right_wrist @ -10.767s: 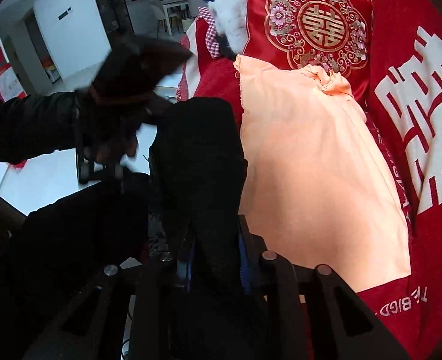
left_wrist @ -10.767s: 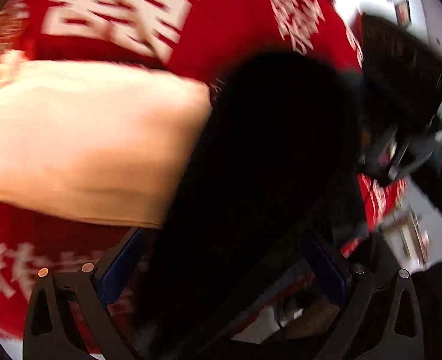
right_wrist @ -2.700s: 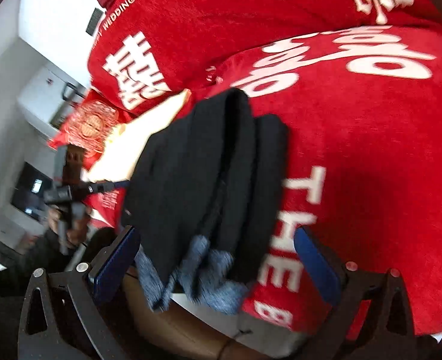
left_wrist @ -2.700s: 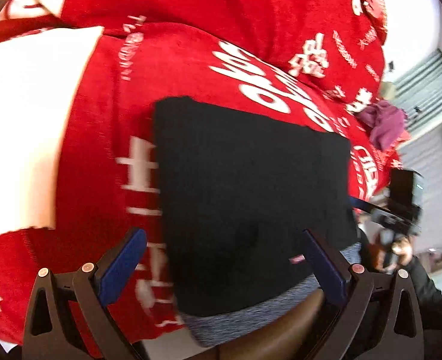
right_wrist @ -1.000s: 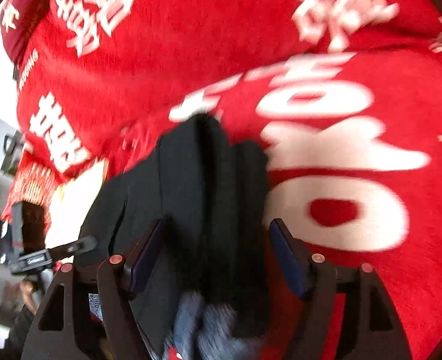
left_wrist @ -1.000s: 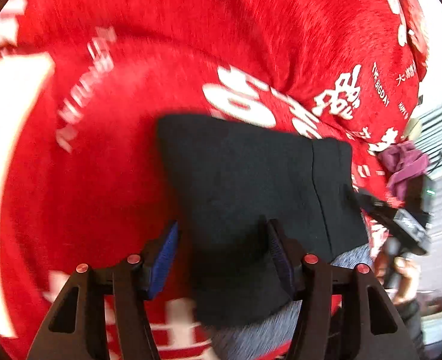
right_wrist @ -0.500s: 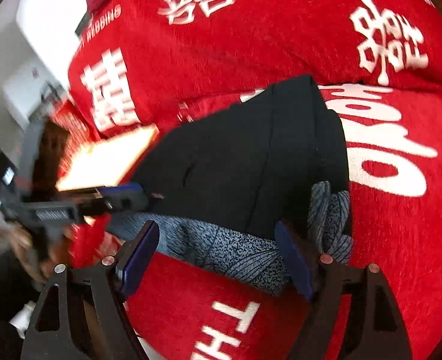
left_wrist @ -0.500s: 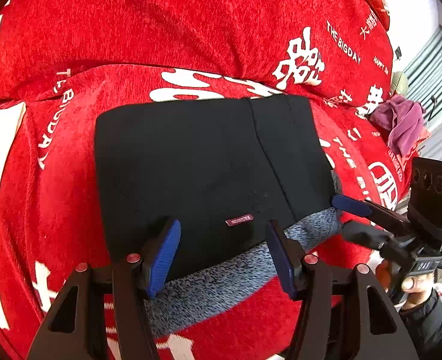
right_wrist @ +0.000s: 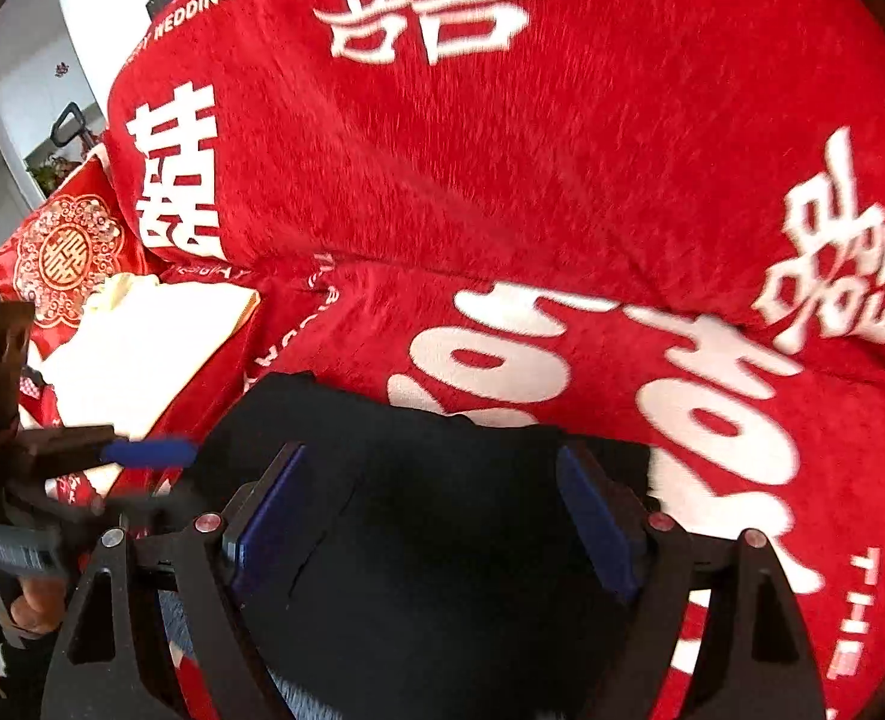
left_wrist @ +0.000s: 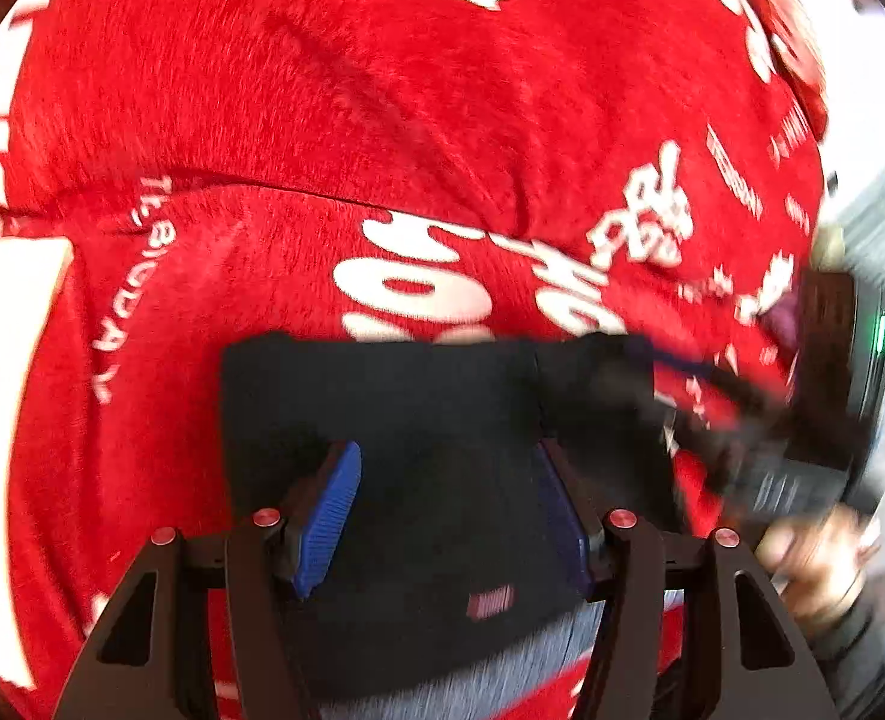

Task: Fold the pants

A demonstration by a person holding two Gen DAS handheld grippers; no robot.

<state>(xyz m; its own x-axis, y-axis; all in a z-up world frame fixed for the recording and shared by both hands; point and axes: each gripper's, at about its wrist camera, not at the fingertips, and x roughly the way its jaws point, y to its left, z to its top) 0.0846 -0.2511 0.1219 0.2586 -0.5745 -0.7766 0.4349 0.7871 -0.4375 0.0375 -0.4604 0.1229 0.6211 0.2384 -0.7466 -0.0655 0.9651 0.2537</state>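
Pants [left_wrist: 430, 420] of black, soft matte fabric lie folded into a compact rectangle on the seat of a red plush sofa cover [left_wrist: 322, 120] printed with white characters and letters; a grey heathered lining shows along the near edge, and a small reddish label sits just above it in the left wrist view; a vertical fold line runs down the right part of the bundle.

Going left to right in the left wrist view: a pale cloth is blown out at the far left edge; the left gripper [left_wrist: 442, 510] reaches over the pants, its black frame and ribbed blue pads [left_wrist: 328, 516] spread apart with the black fabric lying between them, nothing pinched; at the far right the right gripper [left_wrist: 742, 408] appears blurred beside the bundle's right edge.

In the right wrist view: a red satin cushion [right_wrist: 64, 252] with a gold embroidered medallion stands at the left; a folded pale peach cloth [right_wrist: 142, 348] lies beside it; the left gripper [right_wrist: 142, 453] comes in from the left by the pants' [right_wrist: 442, 510] edge; the right gripper [right_wrist: 436, 516] hangs over the bundle, jaws spread wide, holding nothing.
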